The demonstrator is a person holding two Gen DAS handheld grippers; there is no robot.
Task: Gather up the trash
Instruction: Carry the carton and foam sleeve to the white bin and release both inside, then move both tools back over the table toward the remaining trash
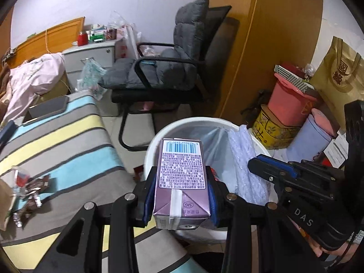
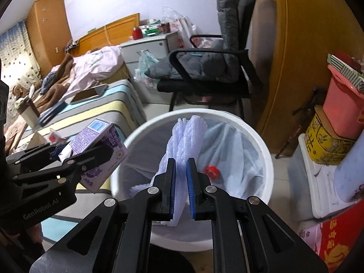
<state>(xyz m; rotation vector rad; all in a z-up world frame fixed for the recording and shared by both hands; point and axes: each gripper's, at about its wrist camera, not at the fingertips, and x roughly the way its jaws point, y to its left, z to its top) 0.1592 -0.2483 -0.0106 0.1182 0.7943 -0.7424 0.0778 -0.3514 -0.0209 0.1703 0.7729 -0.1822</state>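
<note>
My left gripper (image 1: 180, 177) is shut on a purple drink carton (image 1: 182, 175) and holds it over the near left rim of a white trash bin (image 1: 182, 125) lined with a clear bag. The carton also shows in the right wrist view (image 2: 95, 147). My right gripper (image 2: 180, 163) is shut on a white foam wrap sheet (image 2: 188, 134) and holds it above the bin (image 2: 261, 141). A red piece of trash (image 2: 212, 171) lies inside the bin. The foam (image 1: 243, 159) and right gripper (image 1: 270, 166) show at the right of the left wrist view.
A striped bed (image 1: 68, 141) lies on the left with wrappers (image 1: 29, 188) and a tablet (image 1: 47, 109) on it. A black chair with a grey cushion (image 1: 173, 68) stands behind the bin. Boxes, tins and bags (image 1: 295, 104) are stacked on the right beside a wooden wardrobe (image 1: 261, 45).
</note>
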